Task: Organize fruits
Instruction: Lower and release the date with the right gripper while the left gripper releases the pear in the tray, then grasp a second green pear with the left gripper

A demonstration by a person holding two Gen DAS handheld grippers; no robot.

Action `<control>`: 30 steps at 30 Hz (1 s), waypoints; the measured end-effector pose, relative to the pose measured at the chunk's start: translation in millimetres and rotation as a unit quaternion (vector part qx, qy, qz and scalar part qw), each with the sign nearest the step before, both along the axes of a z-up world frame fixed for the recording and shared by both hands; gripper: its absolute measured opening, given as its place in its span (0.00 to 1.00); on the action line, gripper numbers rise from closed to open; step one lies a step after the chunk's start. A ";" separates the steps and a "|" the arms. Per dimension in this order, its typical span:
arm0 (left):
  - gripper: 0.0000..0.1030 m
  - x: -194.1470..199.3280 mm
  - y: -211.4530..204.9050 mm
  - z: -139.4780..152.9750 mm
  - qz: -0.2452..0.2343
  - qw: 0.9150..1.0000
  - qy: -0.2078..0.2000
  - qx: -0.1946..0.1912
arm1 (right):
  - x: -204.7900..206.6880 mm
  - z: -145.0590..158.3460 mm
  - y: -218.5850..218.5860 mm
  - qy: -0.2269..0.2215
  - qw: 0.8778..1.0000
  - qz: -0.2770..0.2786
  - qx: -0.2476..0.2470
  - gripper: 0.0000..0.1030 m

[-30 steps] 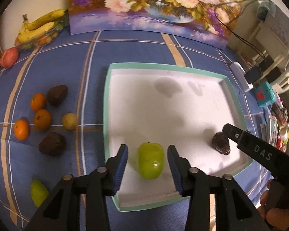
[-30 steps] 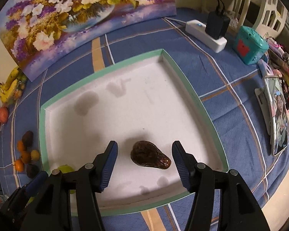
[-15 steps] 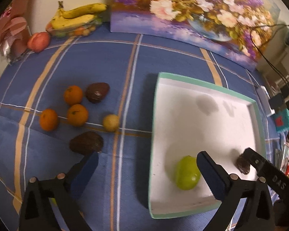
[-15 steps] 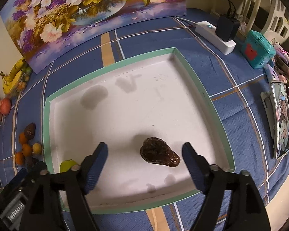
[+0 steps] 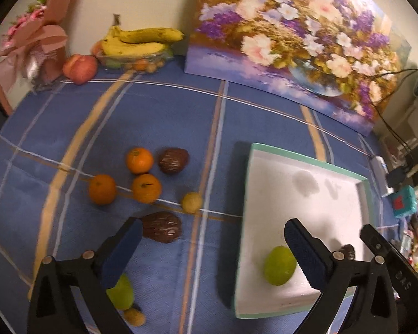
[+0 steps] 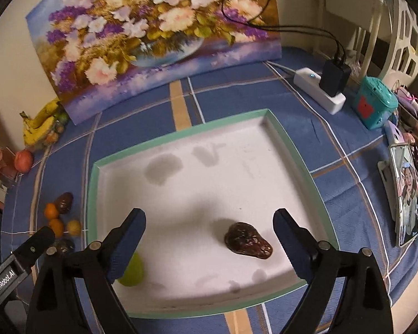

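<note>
- The tray [image 5: 306, 157] is white with a green rim and lies on the blue cloth [image 5: 153, 111].
- The left gripper [image 5: 209, 247] is wide open and holds nothing. It hangs over the cloth at the left edge of the tray.
- The right gripper [image 6: 209, 239] is also wide open and empty. It hangs over the near part of the tray.
- A green fruit [image 5: 279, 265] lies inside the tray, near its near-left corner.
- A dark avocado [image 6: 248, 240] lies inside the tray, toward its near-right side, well apart from the green fruit.
- Left of the tray, on the cloth, lie three oranges [image 5: 139, 160], two more dark avocados [image 5: 161, 226] and a small yellow fruit [image 5: 191, 202].
- A second green fruit [image 5: 121, 293] lies on the cloth left of the tray, partly hidden by the left gripper's finger.
- Bananas [image 5: 142, 40] and a painting [image 5: 292, 41] stand behind the tray, at the wall.
</note>
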State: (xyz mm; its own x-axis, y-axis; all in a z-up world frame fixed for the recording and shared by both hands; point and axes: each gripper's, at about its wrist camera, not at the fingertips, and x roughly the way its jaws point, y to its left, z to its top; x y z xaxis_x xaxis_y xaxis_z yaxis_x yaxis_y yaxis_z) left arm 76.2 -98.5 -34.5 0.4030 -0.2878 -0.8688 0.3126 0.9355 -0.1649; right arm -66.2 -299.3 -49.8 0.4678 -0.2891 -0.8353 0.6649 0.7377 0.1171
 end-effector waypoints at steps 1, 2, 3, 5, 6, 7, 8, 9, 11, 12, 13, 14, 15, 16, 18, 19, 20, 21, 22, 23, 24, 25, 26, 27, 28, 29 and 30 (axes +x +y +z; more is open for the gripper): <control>1.00 -0.9 2.4 2.2 0.004 1.000 -0.010 0.005 | 0.5 1.2 2.9 0.000 1.000 0.003 -0.004 0.90; 1.00 -2.5 5.0 3.9 0.005 1.000 -0.020 0.006 | 1.0 2.3 5.9 0.000 1.000 0.007 -0.010 0.90; 1.00 -4.4 7.9 5.8 0.005 0.999 -0.031 0.006 | 1.4 4.2 9.7 -0.001 1.000 0.012 -0.018 0.90; 1.00 -5.9 16.7 10.5 0.010 0.999 -0.044 0.001 | 1.6 7.7 16.0 -0.007 0.999 0.021 -0.026 0.90; 1.00 -5.9 22.2 12.6 0.012 0.999 -0.046 -0.006 | 1.8 9.1 19.3 -0.011 0.999 0.026 -0.027 0.90; 1.00 -5.5 28.4 15.2 0.015 0.999 -0.048 -0.017 | 2.3 10.4 23.1 -0.014 0.999 0.031 -0.028 0.90; 1.00 -5.0 33.0 17.3 0.018 0.998 -0.049 -0.024 | 2.4 11.2 25.4 -0.016 0.999 0.034 -0.028 0.90; 1.00 -4.0 39.9 19.8 0.024 0.998 -0.049 -0.032 | 3.1 12.2 29.1 -0.019 0.999 0.039 -0.029 0.90; 1.00 -2.0 56.4 24.0 0.037 0.998 -0.049 -0.035 | 4.9 13.6 36.7 -0.025 0.998 0.050 -0.027 0.90; 1.00 -1.7 61.5 24.7 0.041 0.997 -0.049 -0.033 | 5.9 13.9 40.7 -0.027 0.998 0.055 -0.026 0.90; 1.00 -0.5 69.4 25.4 0.047 0.997 -0.050 -0.030 | 7.2 14.2 44.8 -0.029 0.997 0.059 -0.026 0.90; 1.00 0.3 75.2 25.4 0.052 0.997 -0.048 -0.028 | 8.9 14.8 49.1 -0.030 0.997 0.064 -0.027 0.90; 1.00 1.0 82.2 25.0 0.057 0.997 -0.045 -0.025 | 11.6 15.1 54.2 -0.029 0.997 0.070 -0.027 0.90; 1.00 2.2 90.6 24.3 0.062 0.997 -0.042 -0.021 | 14.4 15.3 59.1 -0.029 0.996 0.077 -0.027 0.90; 1.00 2.6 100.1 23.1 0.066 0.997 -0.039 -0.016 | 19.3 15.2 68.1 -0.031 0.995 0.089 -0.021 0.90; 1.00 2.8 106.5 23.0 0.067 0.997 -0.036 -0.015 | 21.7 14.8 72.6 -0.033 0.995 0.096 -0.014 0.90; 1.00 2.6 112.1 22.8 0.069 0.997 -0.031 -0.018 | 24.8 14.2 77.4 -0.036 0.994 0.104 -0.004 0.90; 1.00 3.0 120.6 22.0 0.075 0.997 -0.024 -0.028 | 27.9 13.5 82.3 -0.039 0.993 0.113 0.006 0.90; 1.00 2.6 125.8 21.3 0.079 0.996 -0.018 -0.034 | 29.8 13.0 86.8 -0.041 0.992 0.119 0.014 0.90; 1.00 2.6 130.5 20.2 0.083 0.996 -0.013 -0.038 | 33.2 12.1 92.6 -0.042 0.991 0.126 0.022 0.90; 1.00 2.3 135.1 18.5 0.087 0.995 -0.008 -0.038 | 35.3 11.4 96.4 -0.043 0.990 0.131 0.026 0.90; 1.00 2.4 139.7 14.9 0.091 0.995 -0.001 -0.034 | 37.1 10.9 100.2 -0.044 0.990 0.135 0.029 0.90; 1.00 3.2 141.1 12.6 0.093 0.995 0.004 -0.030 | 39.3 10.0 104.1 -0.043 0.989 0.138 0.032 0.90; 1.00 3.8 143.3 8.4 0.095 0.995 0.012 -0.027 | 40.5 9.2 107.2 -0.043 0.989 0.139 0.034 0.90; 1.00 4.6 144.9 2.2 0.096 0.995 0.024 -0.024 | 41.7 8.0 109.3 -0.042 0.989 0.138 0.036 0.90; 0.99 5.4 145.6 -5.5 0.096 0.994 0.039 -0.023 | 41.4 7.0 110.1 -0.041 0.989 0.136 0.038 0.90; 0.99 6.3 145.3 -10.1 0.095 0.994 0.049 -0.021 | 41.9 5.4 110.1 -0.037 0.990 0.131 0.041 0.90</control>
State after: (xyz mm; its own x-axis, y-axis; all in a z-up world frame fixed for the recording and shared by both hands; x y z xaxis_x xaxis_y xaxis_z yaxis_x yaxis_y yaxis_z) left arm 82.5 46.8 -44.6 0.3671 -0.2518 -0.8954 0.1112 0.9676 -0.2265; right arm -24.4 -189.2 -44.4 0.5787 -0.0813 -0.8115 0.4387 0.8698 0.2257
